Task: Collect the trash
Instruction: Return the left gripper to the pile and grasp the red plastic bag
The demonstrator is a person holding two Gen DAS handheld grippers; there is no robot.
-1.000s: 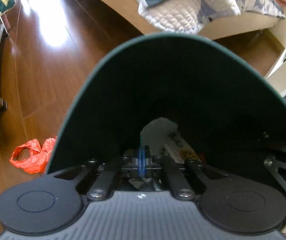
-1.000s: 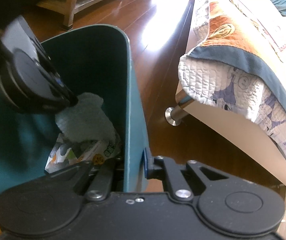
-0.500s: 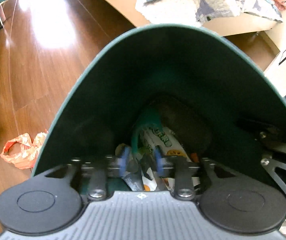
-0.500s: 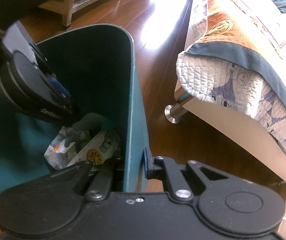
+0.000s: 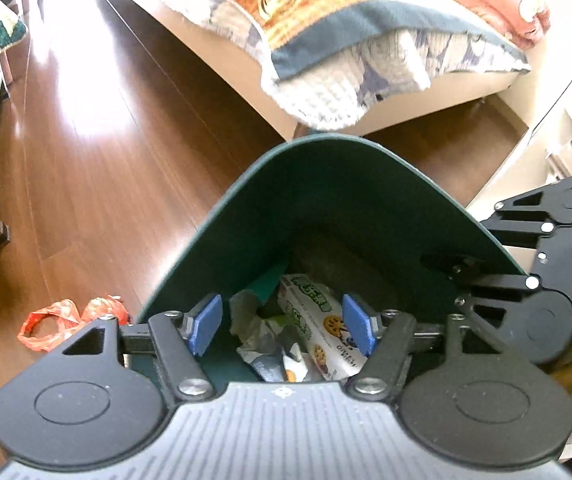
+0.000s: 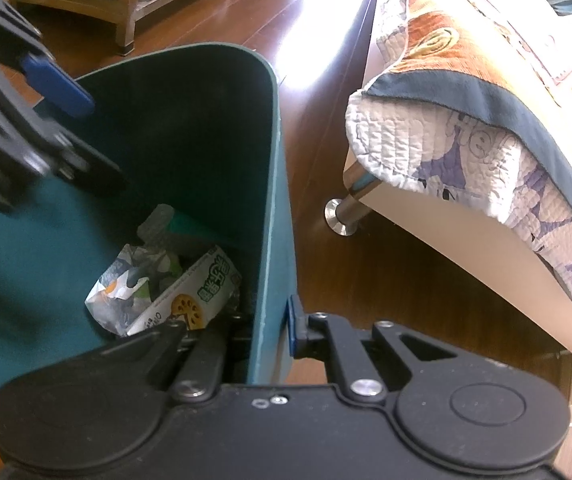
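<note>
Teal bin [image 6: 221, 128] wall is pinched in the right gripper [image 6: 273, 332] jaws; the left gripper [image 5: 281, 326], jaws just opened and empty, hangs over dropped wrappers [image 5: 310, 328]. Next likely: red bag [image 5: 69, 320] on the floor.

the floor [image 5: 97, 184] is made of shiny brown wood. the green bin [image 6: 213, 120] looks like smooth, dull plastic. the wrappers [image 6: 181, 292] inside are crinkled and shiny. the quilt [image 6: 466, 148] is soft stitched cloth.

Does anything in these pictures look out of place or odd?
Yes. A crumpled red plastic bag lies loose on the wood floor, left of the green bin, while the other trash, such as the snack wrapper, lies inside the bin.
</note>
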